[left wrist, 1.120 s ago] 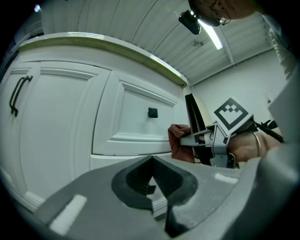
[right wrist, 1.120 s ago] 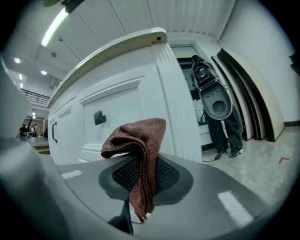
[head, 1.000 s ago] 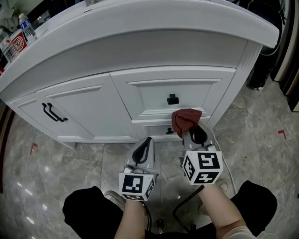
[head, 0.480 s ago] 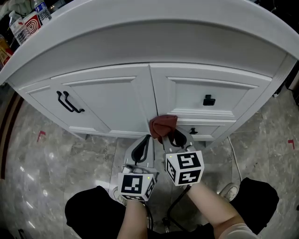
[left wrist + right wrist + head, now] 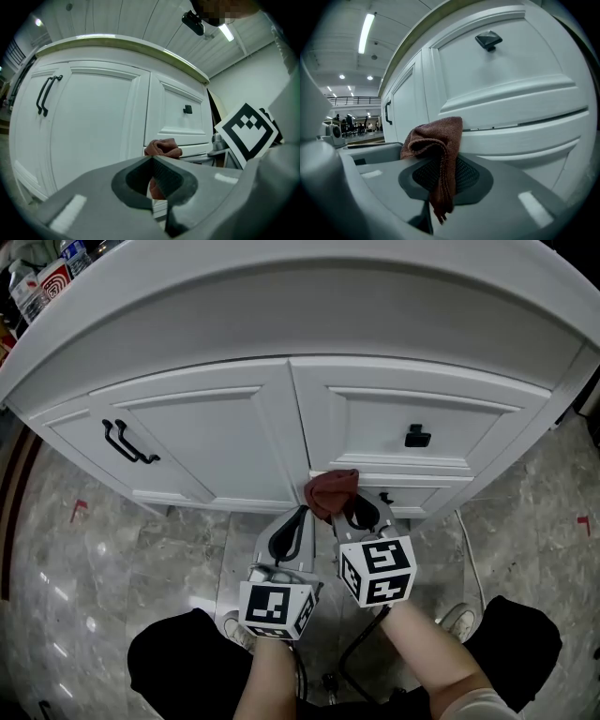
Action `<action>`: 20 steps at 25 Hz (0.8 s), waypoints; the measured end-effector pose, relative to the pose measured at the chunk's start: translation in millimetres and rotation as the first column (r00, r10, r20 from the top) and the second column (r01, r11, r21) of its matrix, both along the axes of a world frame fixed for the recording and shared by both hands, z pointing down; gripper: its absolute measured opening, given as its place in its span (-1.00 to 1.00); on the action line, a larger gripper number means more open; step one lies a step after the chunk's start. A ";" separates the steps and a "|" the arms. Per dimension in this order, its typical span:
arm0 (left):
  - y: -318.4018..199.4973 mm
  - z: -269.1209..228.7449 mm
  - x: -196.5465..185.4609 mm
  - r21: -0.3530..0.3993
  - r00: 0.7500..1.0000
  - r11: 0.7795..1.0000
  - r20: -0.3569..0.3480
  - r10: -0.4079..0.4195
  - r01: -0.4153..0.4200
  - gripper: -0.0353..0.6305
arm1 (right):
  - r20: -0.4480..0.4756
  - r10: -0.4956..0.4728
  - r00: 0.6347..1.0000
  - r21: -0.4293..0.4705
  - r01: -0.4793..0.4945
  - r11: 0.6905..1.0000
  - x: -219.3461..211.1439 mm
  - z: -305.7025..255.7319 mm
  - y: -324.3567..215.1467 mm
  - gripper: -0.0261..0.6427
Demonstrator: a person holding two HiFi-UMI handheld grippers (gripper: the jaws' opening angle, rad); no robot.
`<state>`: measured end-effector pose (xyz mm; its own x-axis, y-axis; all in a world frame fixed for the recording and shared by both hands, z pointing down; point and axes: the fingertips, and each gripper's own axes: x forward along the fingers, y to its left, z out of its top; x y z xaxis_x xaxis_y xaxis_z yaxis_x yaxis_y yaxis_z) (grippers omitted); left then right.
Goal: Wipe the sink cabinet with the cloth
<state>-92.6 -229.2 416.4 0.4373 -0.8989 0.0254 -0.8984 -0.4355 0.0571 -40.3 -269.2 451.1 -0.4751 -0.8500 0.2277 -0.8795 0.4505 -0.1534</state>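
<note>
The white sink cabinet [image 5: 216, 442] curves across the head view, with a door on the left and drawers on the right. My right gripper [image 5: 349, 506] is shut on a reddish-brown cloth [image 5: 330, 491], which presses against the lower drawer's front near the centre stile. In the right gripper view the cloth [image 5: 436, 145] bunches over the jaws against the drawer front [image 5: 511, 112]. My left gripper [image 5: 292, 531] hangs shut and empty just left of it, short of the cabinet; its own view shows the cloth [image 5: 161, 148] beyond its tips.
A black bar handle [image 5: 125, 442] sits on the left door, a black knob [image 5: 417, 436] on the upper drawer. Bottles [image 5: 28, 277] stand on the counter's far left. Grey marble floor [image 5: 112, 568] lies below; a cable [image 5: 469, 559] runs at the right.
The cloth slid left along the lower drawer from under the knob to the centre stile, then settled there. The left gripper stayed low and shut.
</note>
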 end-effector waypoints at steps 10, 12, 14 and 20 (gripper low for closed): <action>-2.1 2.2 38.0 -0.006 0.998 0.998 -0.005 0.063 -0.063 -0.89 | -0.012 0.078 0.997 -0.017 -0.078 0.997 48.1 7.1 2.9 -0.65; -1.0 3.1 47.1 -0.007 0.997 0.997 -0.003 0.080 -0.080 -0.89 | -0.008 0.101 0.995 -0.029 -0.101 0.994 60.8 9.8 3.4 -0.65; 0.1 3.4 55.4 -0.008 0.996 0.996 -0.002 0.094 -0.094 -0.89 | -0.003 0.117 0.993 -0.040 -0.117 0.992 73.7 11.1 3.9 -0.65; 3.5 1.4 72.6 -0.008 0.993 0.993 0.000 0.120 -0.120 -0.89 | 0.004 0.140 0.990 -0.062 -0.140 0.988 107.6 11.4 6.6 -0.62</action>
<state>-20.0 -225.7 417.8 0.5419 -0.8398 0.0323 -0.8398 -0.5396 0.0601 67.3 -262.5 462.5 -0.3545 -0.8927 0.2782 -0.9318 0.3124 -0.1850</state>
